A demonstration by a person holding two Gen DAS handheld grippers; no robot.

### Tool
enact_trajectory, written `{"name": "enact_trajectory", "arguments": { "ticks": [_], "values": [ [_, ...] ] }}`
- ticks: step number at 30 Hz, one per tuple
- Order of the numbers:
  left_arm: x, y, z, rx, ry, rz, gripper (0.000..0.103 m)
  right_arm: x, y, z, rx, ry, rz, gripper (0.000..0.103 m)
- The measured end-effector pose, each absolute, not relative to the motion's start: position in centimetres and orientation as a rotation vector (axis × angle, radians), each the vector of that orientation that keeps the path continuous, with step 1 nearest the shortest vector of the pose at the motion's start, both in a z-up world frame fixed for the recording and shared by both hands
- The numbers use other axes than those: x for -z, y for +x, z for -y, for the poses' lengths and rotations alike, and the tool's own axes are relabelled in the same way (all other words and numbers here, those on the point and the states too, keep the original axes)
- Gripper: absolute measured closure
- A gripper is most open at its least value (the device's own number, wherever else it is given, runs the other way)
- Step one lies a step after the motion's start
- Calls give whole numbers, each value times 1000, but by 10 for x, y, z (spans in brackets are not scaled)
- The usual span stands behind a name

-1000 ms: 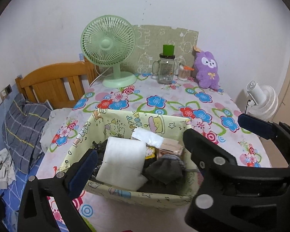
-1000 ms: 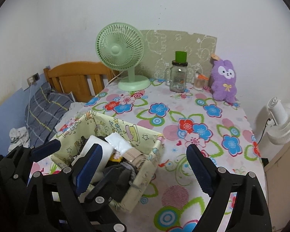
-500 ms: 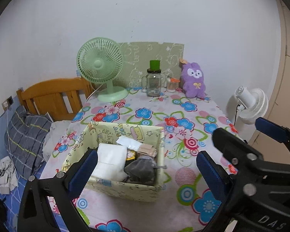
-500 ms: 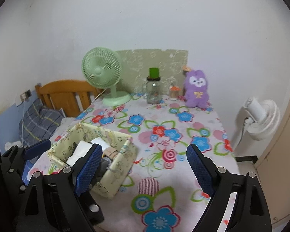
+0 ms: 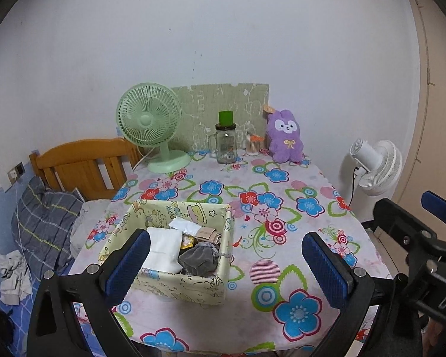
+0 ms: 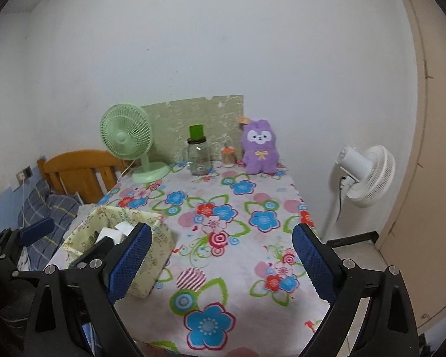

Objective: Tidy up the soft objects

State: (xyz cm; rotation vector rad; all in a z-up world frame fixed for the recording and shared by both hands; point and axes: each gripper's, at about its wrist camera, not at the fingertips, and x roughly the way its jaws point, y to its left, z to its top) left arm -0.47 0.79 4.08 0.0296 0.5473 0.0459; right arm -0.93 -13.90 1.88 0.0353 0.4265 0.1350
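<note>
Left claw (image 5: 223, 263): jaws spread wide, blue pads (image 5: 327, 269) facing each other, nothing held. Right claw (image 6: 220, 260): jaws likewise spread wide, empty. Both are raised, level, side by side.

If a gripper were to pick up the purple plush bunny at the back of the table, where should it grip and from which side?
Probably across the plush bunny's body just below the head, coming from the front. It sits upright against the wall facing the grippers, so the back is closed off. The cup stands close on its left, so the fingers should stay high and close across the soft torso. Both the left gripper and right gripper are open and empty.
</note>
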Motion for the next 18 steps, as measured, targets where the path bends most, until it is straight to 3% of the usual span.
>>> {"name": "enact_trajectory", "arguments": {
  "ticks": [18],
  "values": [
    [-53,-30,1,-72,33,-480,0,-22,-33,164,-111,86,-383,2]
  ]
}}
